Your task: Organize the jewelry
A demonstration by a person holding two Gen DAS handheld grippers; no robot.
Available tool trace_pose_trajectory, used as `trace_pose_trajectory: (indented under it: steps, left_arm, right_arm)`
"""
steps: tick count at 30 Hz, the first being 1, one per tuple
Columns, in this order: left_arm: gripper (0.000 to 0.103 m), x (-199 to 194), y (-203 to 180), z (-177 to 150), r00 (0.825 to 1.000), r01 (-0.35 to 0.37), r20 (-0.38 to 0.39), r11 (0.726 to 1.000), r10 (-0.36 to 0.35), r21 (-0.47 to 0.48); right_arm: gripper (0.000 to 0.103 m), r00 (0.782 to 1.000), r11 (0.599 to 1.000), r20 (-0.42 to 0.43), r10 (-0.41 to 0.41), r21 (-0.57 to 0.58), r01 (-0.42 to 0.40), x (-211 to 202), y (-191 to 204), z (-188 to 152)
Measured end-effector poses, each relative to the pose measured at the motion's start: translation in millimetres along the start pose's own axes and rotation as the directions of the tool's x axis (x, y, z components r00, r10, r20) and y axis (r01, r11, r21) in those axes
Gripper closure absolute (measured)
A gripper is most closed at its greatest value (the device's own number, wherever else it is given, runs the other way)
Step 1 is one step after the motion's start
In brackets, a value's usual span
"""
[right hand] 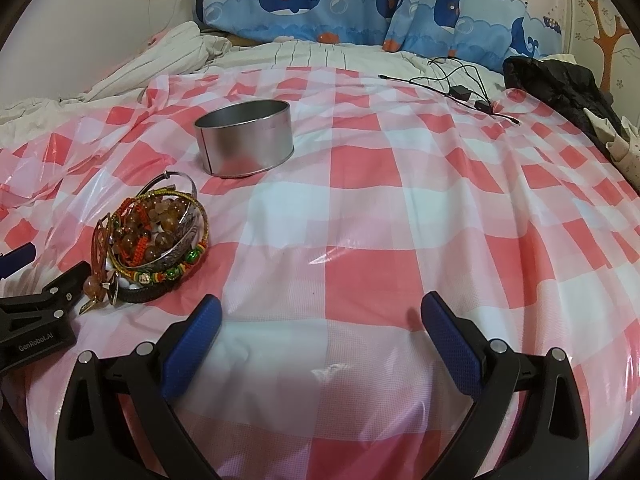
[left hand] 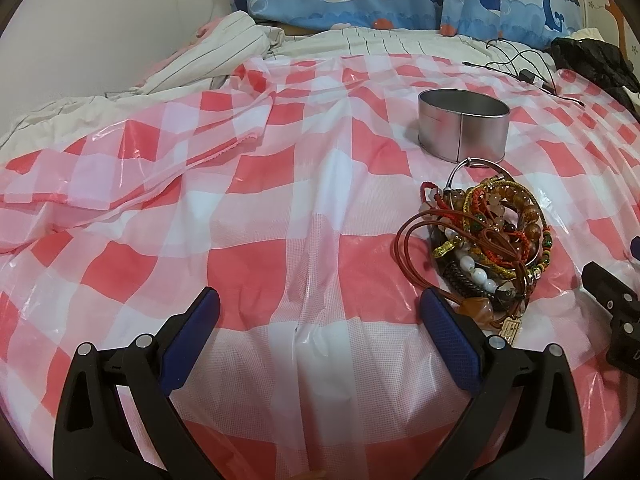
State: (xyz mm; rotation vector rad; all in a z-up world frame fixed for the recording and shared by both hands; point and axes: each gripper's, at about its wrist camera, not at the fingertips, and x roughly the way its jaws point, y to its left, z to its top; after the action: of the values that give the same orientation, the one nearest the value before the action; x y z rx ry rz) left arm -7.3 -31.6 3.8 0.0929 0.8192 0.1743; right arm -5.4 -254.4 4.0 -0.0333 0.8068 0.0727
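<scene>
A tangled pile of bracelets and beaded jewelry [left hand: 488, 240] lies on a red-and-white checked plastic sheet [left hand: 280, 208]. It also shows in the right wrist view [right hand: 148, 240]. An open round silver tin [left hand: 463, 122] stands just behind the pile, upright and apparently empty; it also shows in the right wrist view [right hand: 244, 142]. My left gripper [left hand: 320, 312] is open and empty, its right finger close beside the pile's front-left edge. My right gripper [right hand: 320, 312] is open and empty, to the right of the pile over bare sheet.
The sheet covers a bed with a striped quilt [left hand: 224, 40] bunched at the back left. Whale-print pillows [right hand: 320, 0] line the headboard. Black cables with an adapter [right hand: 460, 88] and a black garment [right hand: 560, 84] lie at the back right.
</scene>
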Motion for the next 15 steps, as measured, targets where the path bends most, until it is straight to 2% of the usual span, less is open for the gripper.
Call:
trace_pose_trajectory:
  steps: [5, 9, 12, 15]
  left_arm:
    - [0.007, 1.9, 2.6, -0.1, 0.999, 0.035, -0.017, 0.999, -0.036, -0.019]
    - [0.007, 7.1, 9.6, -0.4, 0.996, 0.076, -0.037, 0.996, -0.078, -0.055]
    - [0.007, 8.4, 7.2, -0.6, 0.997, 0.067, -0.04, 0.997, -0.069, -0.046]
    - [0.007, 9.8, 6.3, 0.2, 0.997, 0.061, -0.044, 0.997, -0.063, -0.04]
  right_arm:
    - [0.007, 1.0, 1.0, -0.01, -0.012, 0.0, 0.012, 2.4, 0.6, 0.9]
    - [0.007, 0.996, 0.996, -0.036, -0.077, -0.035, 0.076, 7.5, 9.1, 2.2]
    - [0.007, 0.991, 0.989, -0.033, -0.13, -0.072, 0.127, 8.3, 16.2, 1.4]
    - [0.007, 0.992, 0.991, -0.042, -0.12, -0.067, 0.117, 9.7, 13.1, 1.5]
